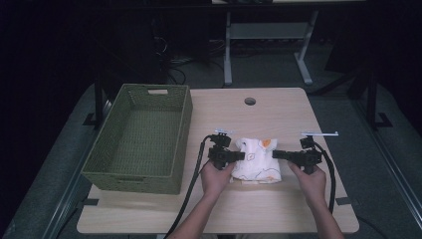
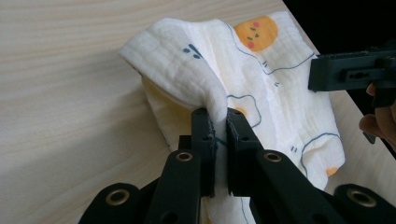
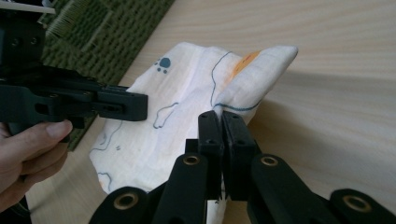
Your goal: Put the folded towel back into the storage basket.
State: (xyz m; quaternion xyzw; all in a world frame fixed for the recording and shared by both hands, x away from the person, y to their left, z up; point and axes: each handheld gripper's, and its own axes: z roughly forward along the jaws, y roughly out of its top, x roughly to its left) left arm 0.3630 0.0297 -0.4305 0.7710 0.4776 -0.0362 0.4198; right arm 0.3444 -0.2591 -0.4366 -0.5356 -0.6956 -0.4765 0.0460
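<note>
The pale wooden table (image 1: 278,209) carries everything; its near edge is cut off at the bottom of the high view, and the room behind it is too dark to read. Left of the cloth stands the olive-green woven rectangular basket (image 1: 142,142), near it but apart; the right gripper view catches only a corner of its weave. The white muslin cloth printed with fried eggs and blue outlines (image 1: 257,158) lies bunched on the table, right of the basket. Its underside and how it is folded cannot be made out. The left gripper (image 1: 241,156) sits at the cloth's basket-side edge; in the left gripper view its black fingers (image 2: 204,135) are pressed together on a raised fold of the cloth. The right gripper (image 1: 276,154) sits at the cloth's far-from-basket edge, its fingers (image 3: 210,133) likewise clamped on a lifted corner. The pinched fabric itself disappears between the pads.
</note>
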